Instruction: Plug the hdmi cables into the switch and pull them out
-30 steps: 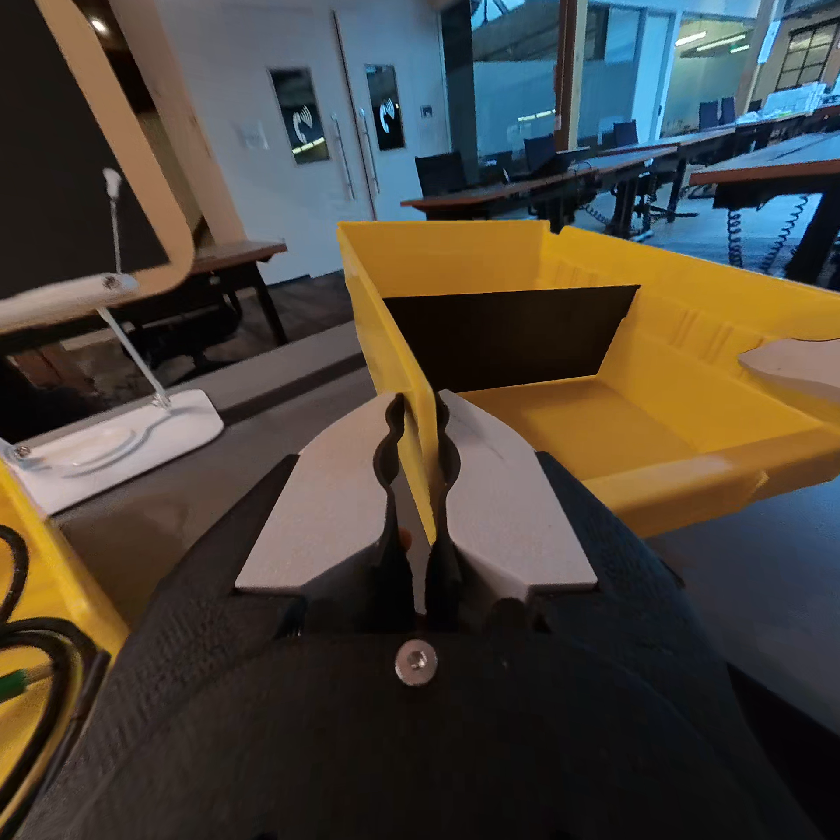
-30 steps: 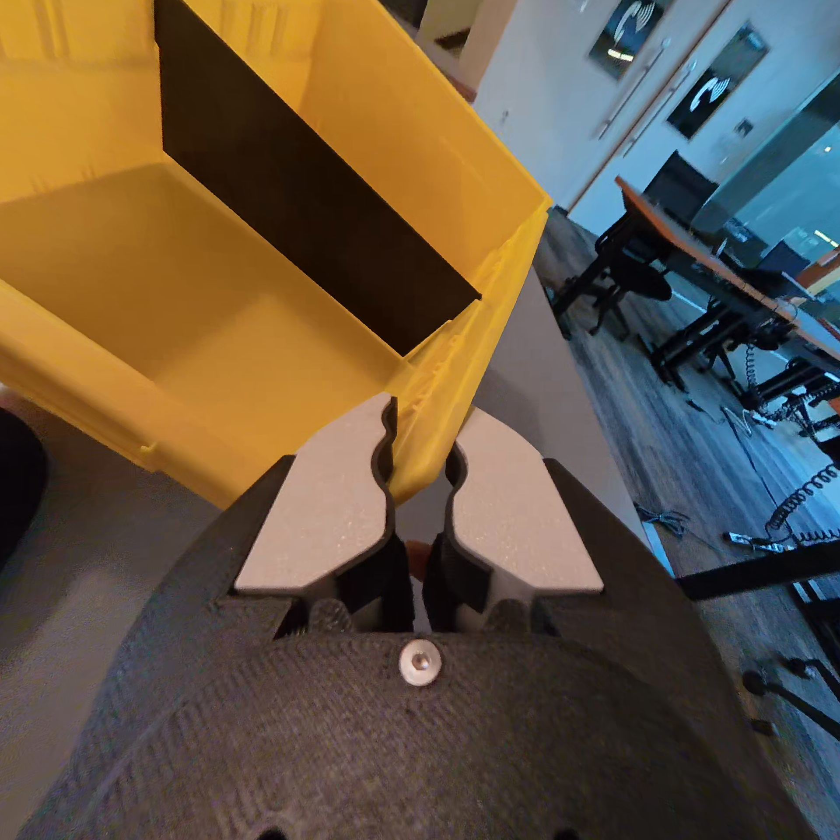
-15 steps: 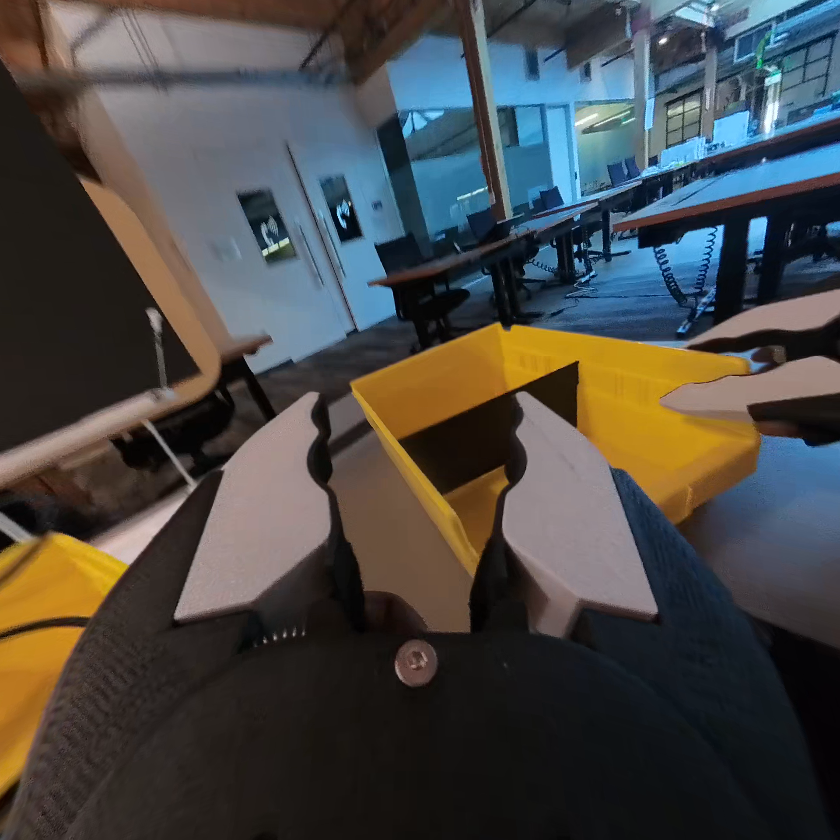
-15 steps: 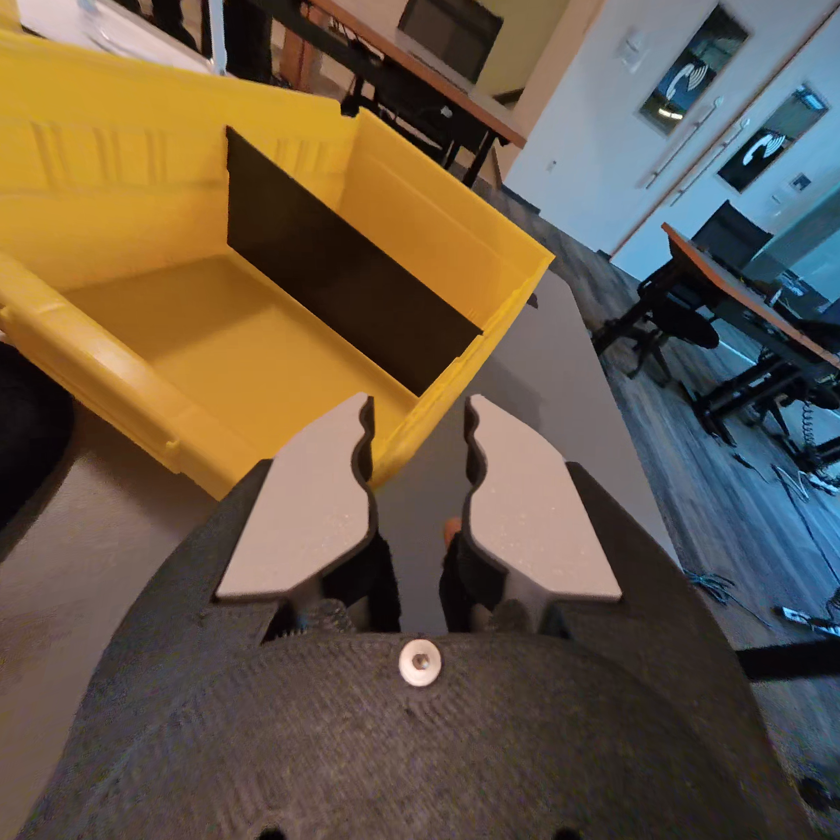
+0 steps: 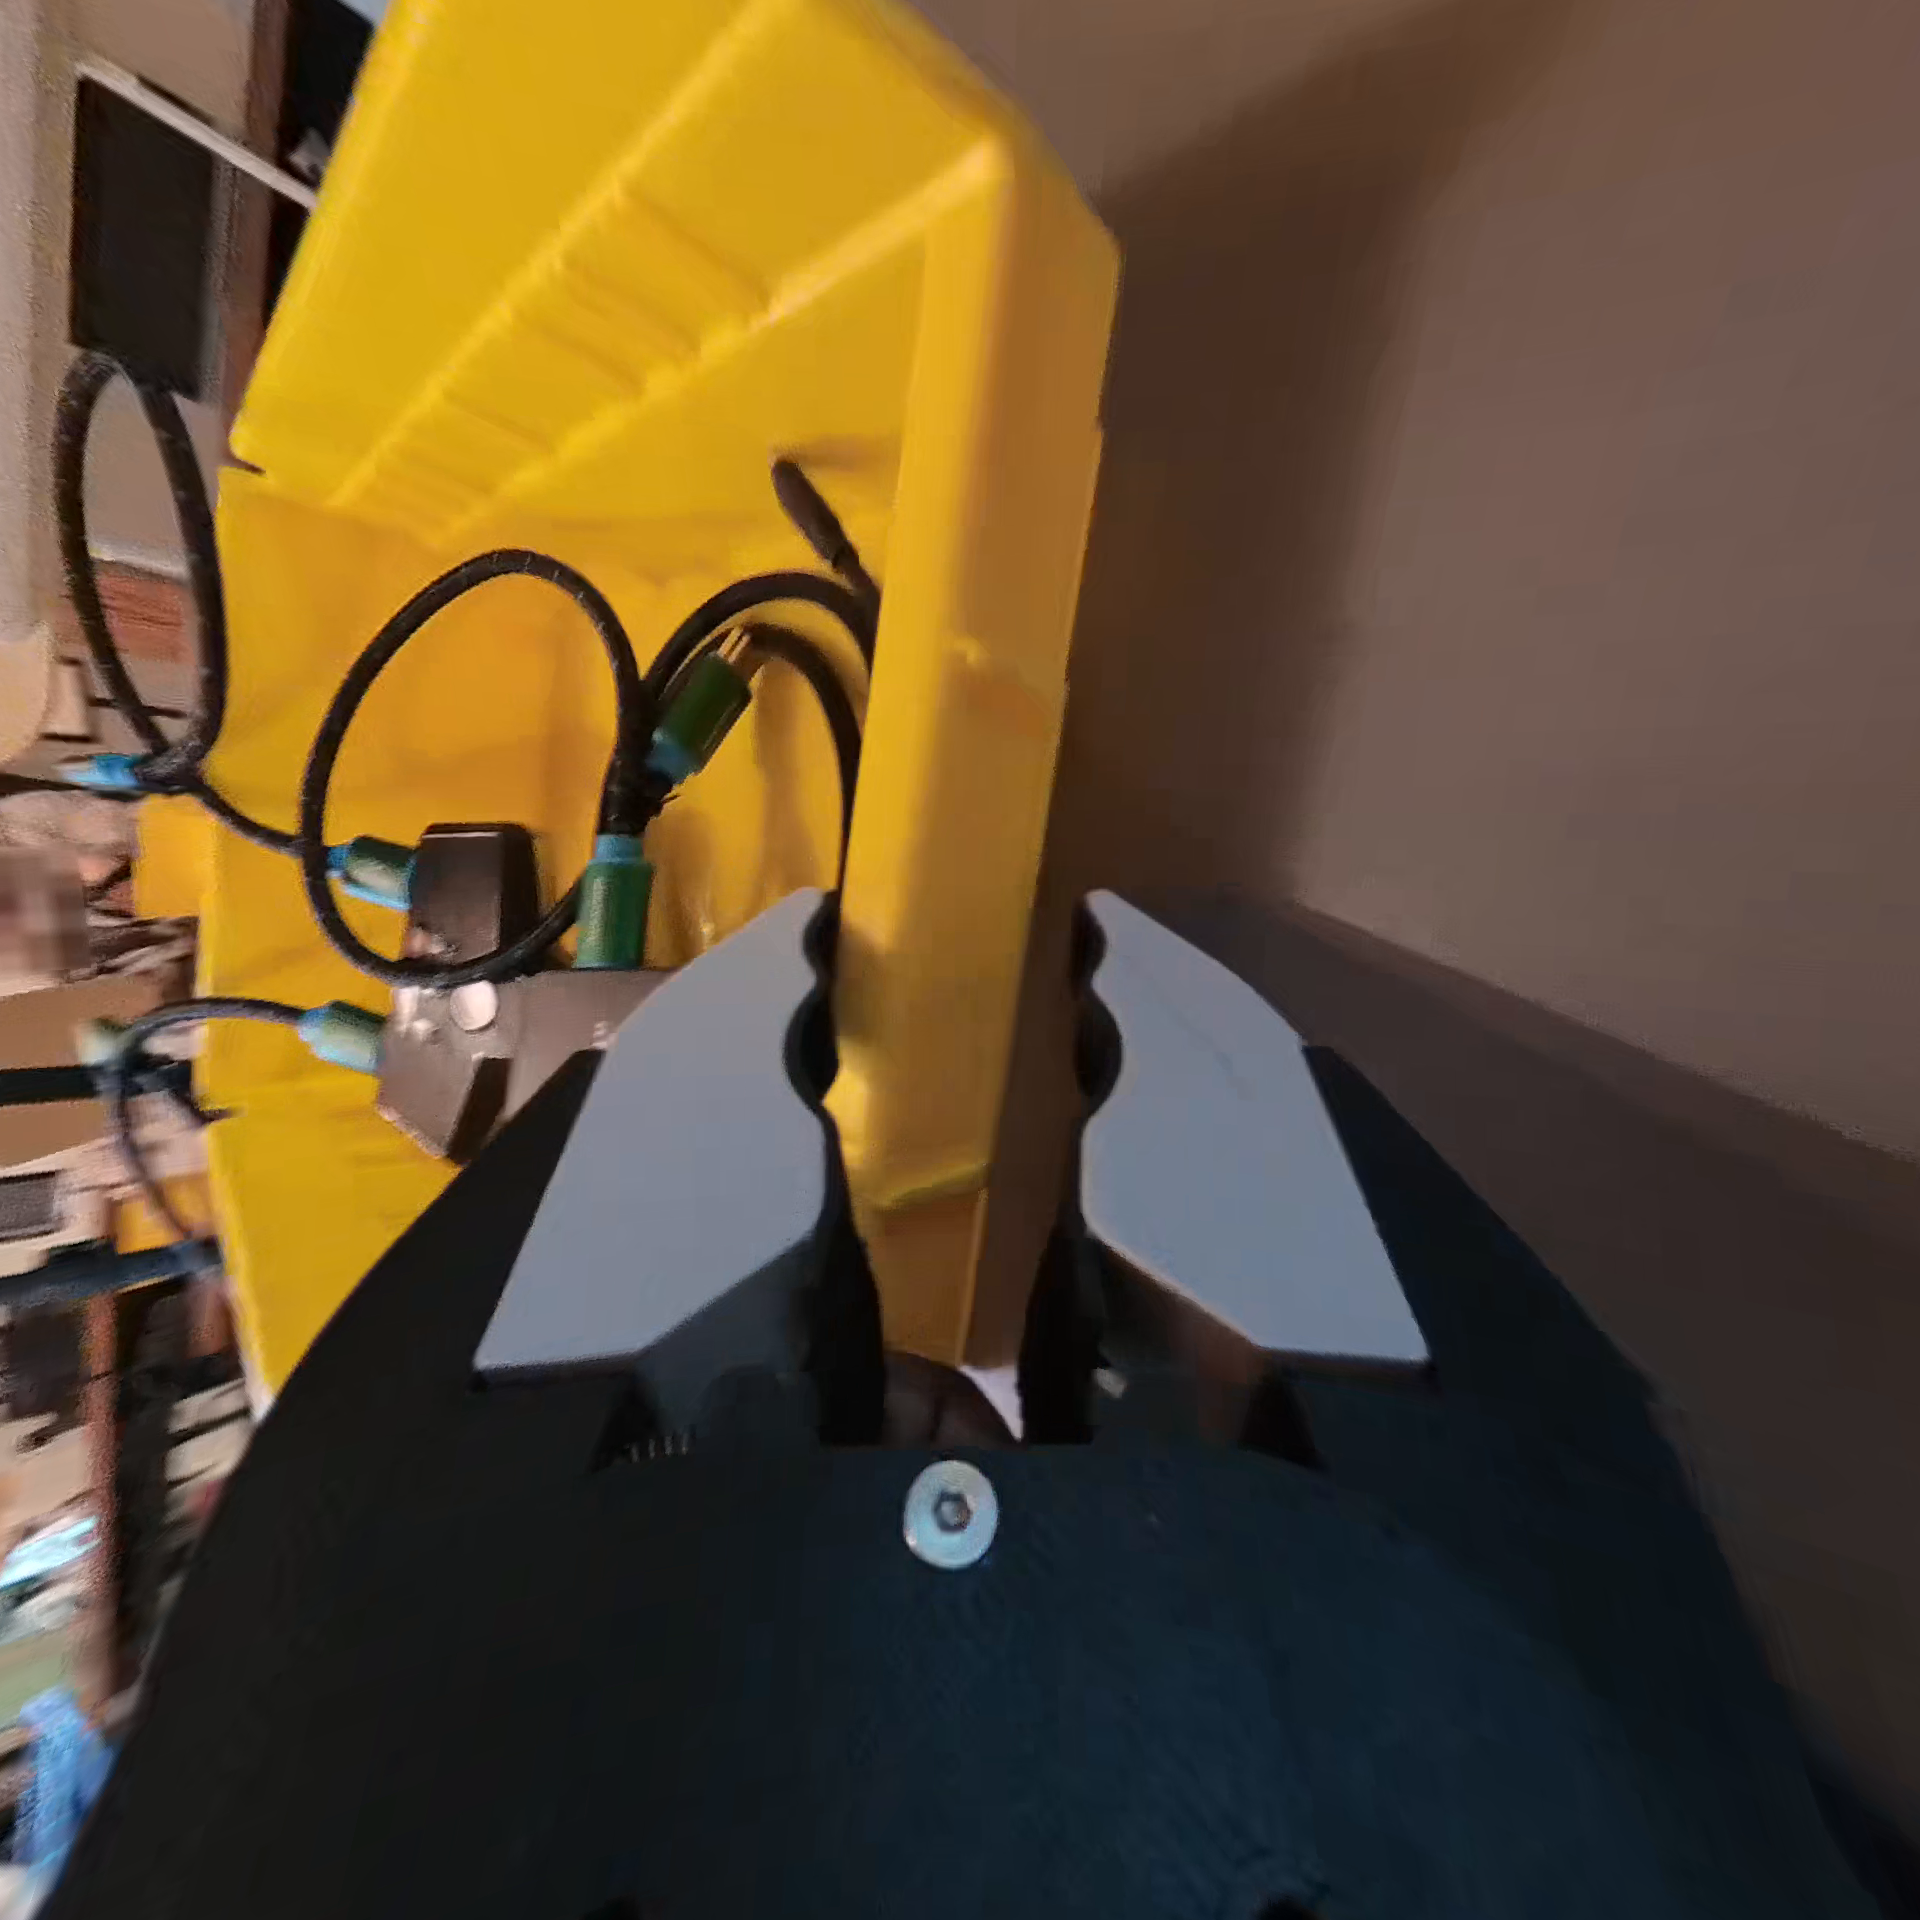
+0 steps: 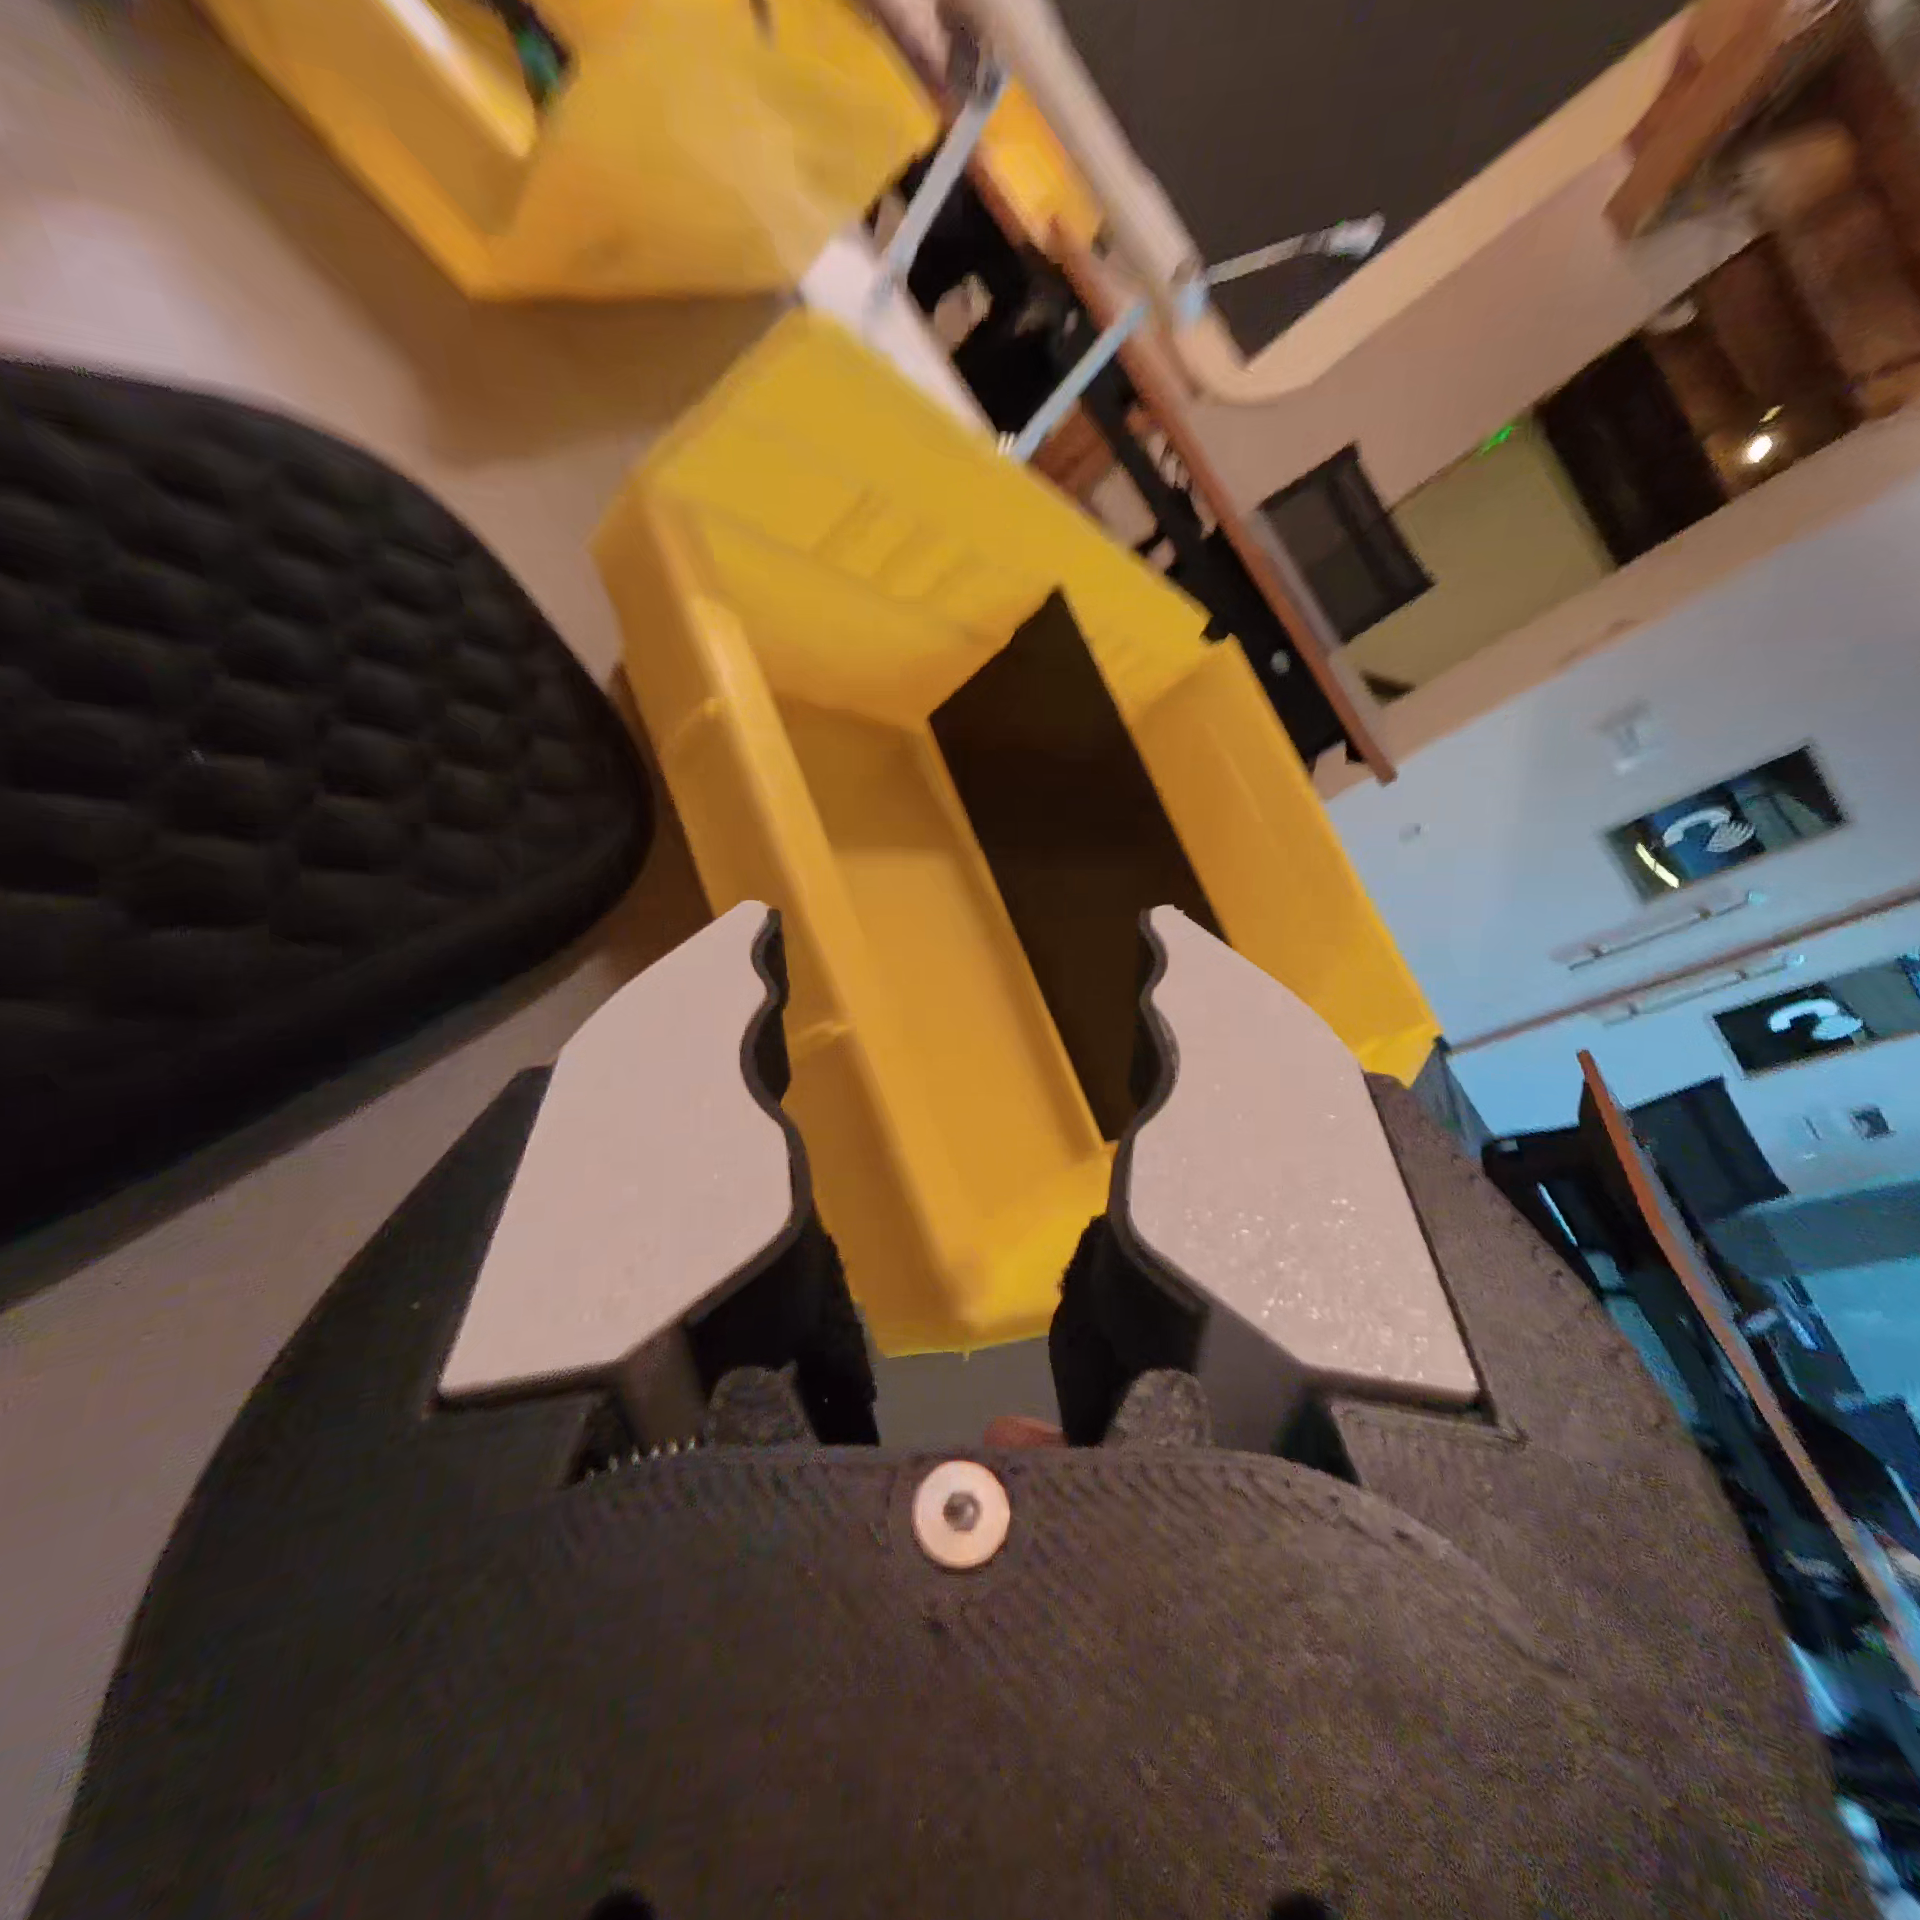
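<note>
Left gripper [image 5: 951,914], jaws parted and holding nothing, faces a yellow bin [image 5: 644,343] containing the black HDMI cables [image 5: 468,769] (green-collared plugs) and the dark switch [image 5: 468,904]. Right gripper [image 6: 956,925], likewise released, frames a second yellow bin [image 6: 894,582] with a black divider [image 6: 1049,831].

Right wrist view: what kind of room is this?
Probably an open office or workshop. A long orange-edged desk stands on the right, white doors with small windows line the far wall, and a yellow storage bin sits on a grey table.
</note>
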